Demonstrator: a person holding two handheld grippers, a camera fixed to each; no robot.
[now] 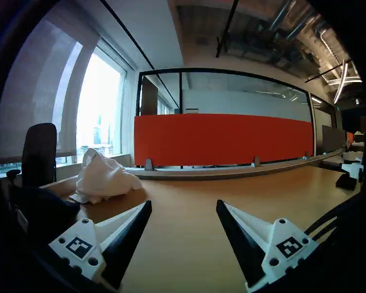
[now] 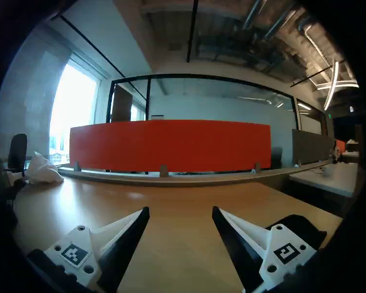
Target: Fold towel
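Observation:
A white towel [image 1: 104,177] lies crumpled in a heap on the wooden desk [image 1: 193,210], at the left of the left gripper view, a short way beyond the left finger. My left gripper [image 1: 184,206] is open, low over the desk, with nothing between its fingers. In the right gripper view the same towel [image 2: 42,171] is small and far off at the left edge. My right gripper [image 2: 180,211] is open too, just above the bare desk [image 2: 183,215], holding nothing.
An orange partition panel [image 1: 222,139] runs along the desk's far edge. A dark office chair [image 1: 39,154] stands at the left by the window. A dark object [image 1: 46,210] sits near the left finger. Another small black object [image 1: 345,181] lies at the right; a neighbouring white desk [image 2: 329,178] is beyond.

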